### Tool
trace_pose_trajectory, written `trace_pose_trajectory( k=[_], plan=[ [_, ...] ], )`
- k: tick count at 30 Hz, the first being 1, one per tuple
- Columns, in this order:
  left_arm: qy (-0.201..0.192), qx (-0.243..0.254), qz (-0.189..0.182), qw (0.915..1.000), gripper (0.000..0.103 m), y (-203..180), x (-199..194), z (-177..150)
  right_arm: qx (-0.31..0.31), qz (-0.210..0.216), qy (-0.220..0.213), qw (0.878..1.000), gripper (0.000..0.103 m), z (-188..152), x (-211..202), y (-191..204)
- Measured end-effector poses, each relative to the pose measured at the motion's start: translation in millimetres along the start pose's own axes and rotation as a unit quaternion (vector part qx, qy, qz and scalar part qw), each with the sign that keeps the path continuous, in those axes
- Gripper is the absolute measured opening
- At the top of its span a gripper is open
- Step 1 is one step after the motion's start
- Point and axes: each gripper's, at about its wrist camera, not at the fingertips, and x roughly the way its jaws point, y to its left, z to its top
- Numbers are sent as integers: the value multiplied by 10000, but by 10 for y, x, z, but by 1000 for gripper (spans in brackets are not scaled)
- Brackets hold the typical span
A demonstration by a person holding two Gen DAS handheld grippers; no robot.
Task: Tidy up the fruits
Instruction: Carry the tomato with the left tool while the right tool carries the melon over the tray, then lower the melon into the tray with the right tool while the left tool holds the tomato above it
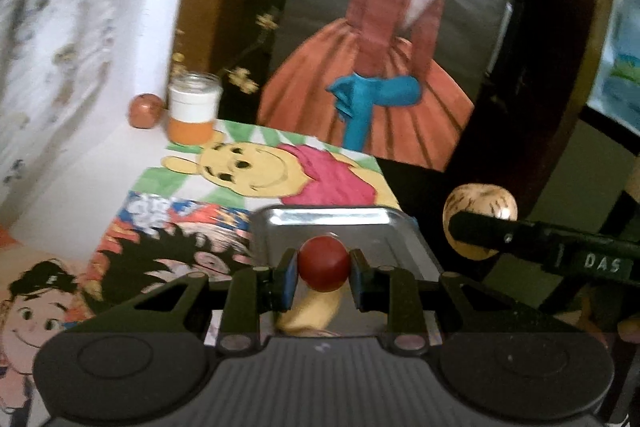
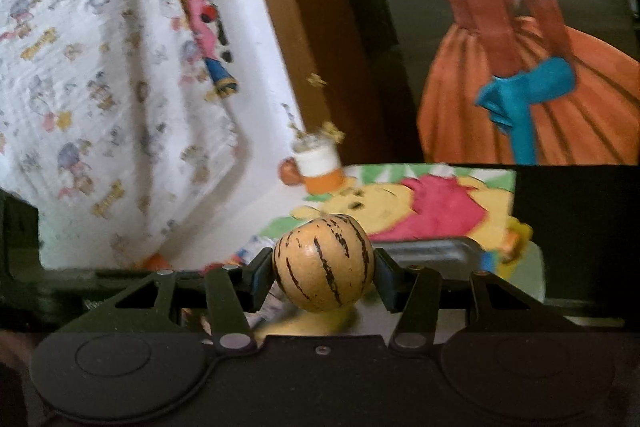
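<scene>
Both fruits up in the air right now, so looks like mid-carry toward the metal tray (image 1: 416,247). Left tongs (image 1: 323,279) clamped on a small red fruit (image 1: 323,263), pads pinching it at its widest part, hanging right over the tray, probably so it can drop straight in. Right tongs (image 2: 323,273) squeezed onto a striped tan melon (image 2: 323,263), also gripped across the middle, which makes sense for something round that would otherwise squirt out. Same melon (image 1: 480,223) visible from the left camera, just off the tray's right edge. Already something yellowish in the tray (image 1: 312,315), banana maybe, mostly hidden behind the tongs and blurry, so can't call it. Tray sitting on cartoon drawings (image 1: 256,167) spread over the counter. Back toward the far left corner of the drawings, a small reddish-brown fruit (image 1: 146,110) parked right beside a white and orange jar (image 1: 195,111), touching or not is impossible to tell. Probably next in line. Near edge of the tray cut off by the tongs' body in both views, and everything is motion-smeared.
</scene>
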Motion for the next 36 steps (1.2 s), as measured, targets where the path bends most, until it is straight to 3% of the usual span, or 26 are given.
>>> trace_pose_trajectory(
  k=[8, 16, 36],
  plan=[
    [318, 640, -232, 9972, 30, -237, 283, -47, 3, -303, 210, 9993, 54, -406, -188, -256],
    [774, 903, -220, 9927, 30, -324, 542, -116, -87, -456, 449, 9979, 54, -687, -215, -270],
    [1251, 1009, -102, 9870, 30, -353, 734, -183, -304, -471, 571, 9968, 54, -842, -163, -206]
  ],
)
